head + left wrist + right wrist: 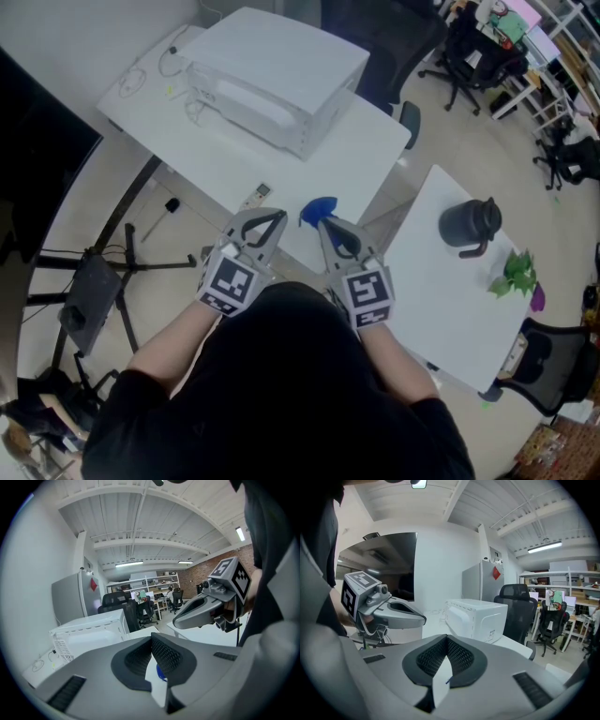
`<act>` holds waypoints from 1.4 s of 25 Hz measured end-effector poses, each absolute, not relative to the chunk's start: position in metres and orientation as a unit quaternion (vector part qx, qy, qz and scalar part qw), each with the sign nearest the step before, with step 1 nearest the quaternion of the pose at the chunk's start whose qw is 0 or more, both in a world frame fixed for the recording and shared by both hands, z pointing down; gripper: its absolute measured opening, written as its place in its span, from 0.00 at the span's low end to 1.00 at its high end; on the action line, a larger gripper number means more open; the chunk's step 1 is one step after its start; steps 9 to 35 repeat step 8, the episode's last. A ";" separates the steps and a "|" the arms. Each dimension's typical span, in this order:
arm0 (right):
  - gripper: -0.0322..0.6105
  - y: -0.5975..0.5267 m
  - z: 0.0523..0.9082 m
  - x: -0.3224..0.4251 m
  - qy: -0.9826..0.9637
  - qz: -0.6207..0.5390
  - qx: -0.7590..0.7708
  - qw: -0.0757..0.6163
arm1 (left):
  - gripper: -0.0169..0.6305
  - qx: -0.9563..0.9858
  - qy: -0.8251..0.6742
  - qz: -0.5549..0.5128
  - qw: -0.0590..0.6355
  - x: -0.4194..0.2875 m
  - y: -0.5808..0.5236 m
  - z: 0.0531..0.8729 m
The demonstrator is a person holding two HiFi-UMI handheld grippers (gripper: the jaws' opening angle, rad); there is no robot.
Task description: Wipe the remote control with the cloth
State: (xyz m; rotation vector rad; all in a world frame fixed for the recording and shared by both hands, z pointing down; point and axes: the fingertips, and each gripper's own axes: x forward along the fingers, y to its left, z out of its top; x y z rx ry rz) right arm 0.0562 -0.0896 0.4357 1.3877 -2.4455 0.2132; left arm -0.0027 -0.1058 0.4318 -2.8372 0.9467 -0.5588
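while hovering over tabletop [356, 159] near edge: left claw [267, 217] pressed together, empty; right claw [325, 225] same. remote control [257, 197] flat by that edge before left claw, cloth [318, 210] just beside it before right claw, probably one thing per claw.

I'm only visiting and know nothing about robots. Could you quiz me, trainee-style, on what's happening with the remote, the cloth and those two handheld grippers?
1. True or false: the remote control lies on the white table, held by neither gripper.
2. Multiple choice: the cloth just ahead of the right gripper is A) red, B) blue, C) green.
3. Fill in: the left gripper has its jaws ____ (open or shut).

Key: 1 true; 2 B; 3 shut.
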 end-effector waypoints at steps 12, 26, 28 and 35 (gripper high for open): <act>0.06 -0.088 0.432 0.054 -0.852 0.086 0.490 0.164 | 0.03 -0.931 0.307 -0.190 0.056 -0.004 -0.105 0.435; 0.06 -0.088 0.432 0.054 -0.852 0.086 0.490 0.164 | 0.03 -0.931 0.307 -0.190 0.056 -0.004 -0.105 0.435; 0.06 -0.088 0.432 0.054 -0.852 0.086 0.490 0.164 | 0.03 -0.931 0.307 -0.190 0.056 -0.004 -0.105 0.435; 0.06 -0.088 0.432 0.054 -0.852 0.086 0.490 0.164 | 0.03 -0.931 0.307 -0.190 0.056 -0.004 -0.105 0.435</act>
